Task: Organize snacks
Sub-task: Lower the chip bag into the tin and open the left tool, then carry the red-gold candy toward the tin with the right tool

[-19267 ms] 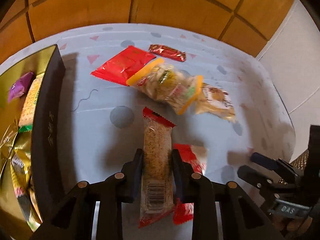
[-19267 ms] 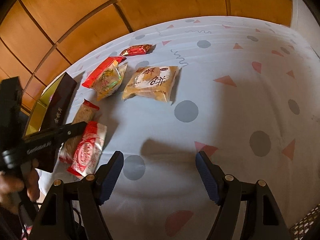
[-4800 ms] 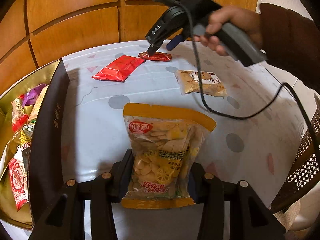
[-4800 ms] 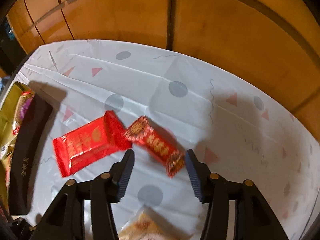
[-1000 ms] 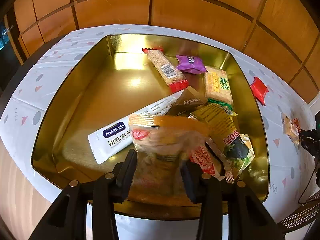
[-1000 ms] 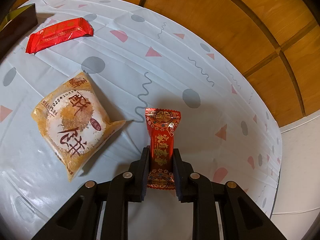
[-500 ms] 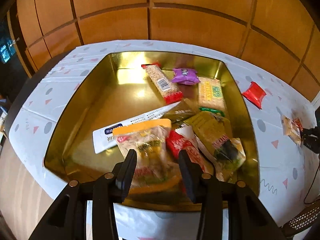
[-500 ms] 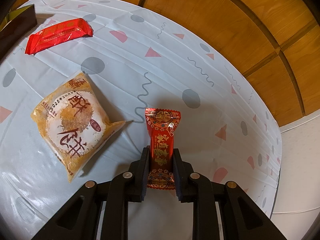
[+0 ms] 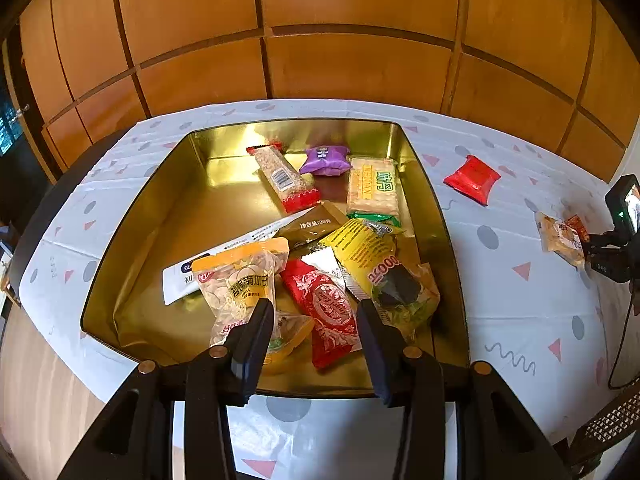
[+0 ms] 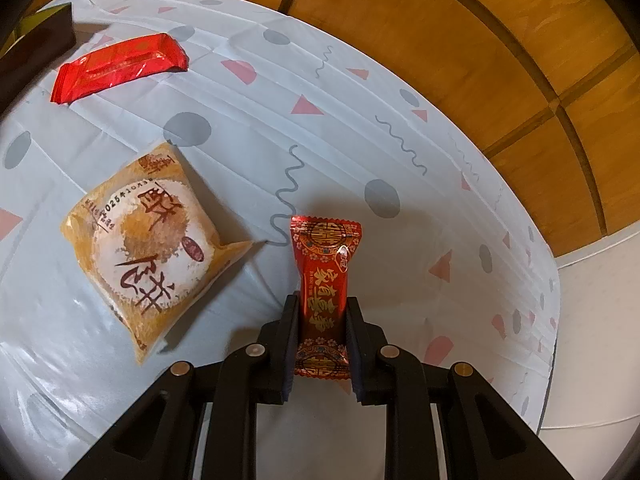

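Observation:
The gold tray [image 9: 160, 208] holds several snack packets. A yellow-topped chips bag [image 9: 240, 276] lies in it near the front, on a white tube packet. My left gripper [image 9: 314, 320] hovers open above the tray's near edge, holding nothing. My right gripper [image 10: 322, 316] is shut on a small red candy packet [image 10: 326, 256], just over the tablecloth. A tan pastry packet [image 10: 148, 240] lies to its left, and a flat red packet [image 10: 120, 66] lies farther back near the tray's dark corner [image 10: 36, 48].
The table has a pale cloth [image 10: 400, 200] with dots and triangles, backed by wooden wall panels. In the left wrist view the flat red packet [image 9: 472, 179] and the pastry packet [image 9: 560, 240] lie right of the tray. The table edge drops off at the right.
The chips bag has left my left jaws and now lies in the tray. The left gripper has drawn back and up. The right gripper and its candy have not moved.

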Tool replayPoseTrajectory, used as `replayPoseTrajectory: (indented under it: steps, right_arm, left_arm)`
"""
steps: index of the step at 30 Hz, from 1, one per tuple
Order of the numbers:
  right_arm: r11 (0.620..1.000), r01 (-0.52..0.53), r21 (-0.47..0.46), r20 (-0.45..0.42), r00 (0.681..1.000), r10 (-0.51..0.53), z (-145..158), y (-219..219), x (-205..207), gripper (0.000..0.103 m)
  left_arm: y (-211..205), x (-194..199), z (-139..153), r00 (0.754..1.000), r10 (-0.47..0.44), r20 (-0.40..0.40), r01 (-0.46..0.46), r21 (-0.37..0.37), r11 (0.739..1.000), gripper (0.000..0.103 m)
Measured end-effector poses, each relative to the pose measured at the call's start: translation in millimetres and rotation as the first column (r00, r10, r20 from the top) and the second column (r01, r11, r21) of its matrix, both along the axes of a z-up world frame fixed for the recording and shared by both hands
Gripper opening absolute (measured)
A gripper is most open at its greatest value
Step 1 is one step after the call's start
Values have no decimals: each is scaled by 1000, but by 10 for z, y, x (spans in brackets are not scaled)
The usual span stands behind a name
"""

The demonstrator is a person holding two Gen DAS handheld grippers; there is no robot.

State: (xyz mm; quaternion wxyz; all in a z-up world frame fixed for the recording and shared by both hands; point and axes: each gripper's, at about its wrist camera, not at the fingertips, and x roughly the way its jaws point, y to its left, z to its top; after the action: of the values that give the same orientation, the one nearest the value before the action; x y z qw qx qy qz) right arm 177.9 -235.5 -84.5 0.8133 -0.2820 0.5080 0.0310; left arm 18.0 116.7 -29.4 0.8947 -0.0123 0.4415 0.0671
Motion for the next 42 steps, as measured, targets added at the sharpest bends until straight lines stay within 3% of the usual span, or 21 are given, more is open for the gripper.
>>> replayPoseTrajectory:
  steps: [10,18,23,26,32,35,42]
  right_arm:
    - [1000,26,-4,0,1000,-26,-3,8,-25,23]
    - [992,125,-1,14,992,-125,0,16,23,23]
    - [963,258,80,35,965,-261,42,-67,-32,23]
    - [925,345,158,26,935,-353,122,-193,-86,22]
    - [879,382,285,77,905,-419,334,-261,-437,21]
    - [858,362,364,53,912,-407,370,-222,-660,21]
    - [850,279,447,-28,954,-299,290,172,-1039,21]
  left_arm:
    - [87,-40,-37,1000,4,4,-4,-30,1000,44]
    - [180,-54,-73,1000,6,11,-5,-67,998,44]
    - [208,-54,-92,1000,-4,15,5,-79,997,44]
    - [190,-65,-77,999,-16,28,18,-69,997,44]
    - [170,-50,-89,999,-25,28,27,-74,997,44]
    - [152,-42,-102,999,-29,24,31,-75,997,44]
    - [111,-33,-112,999,-35,17,36,-69,997,44]
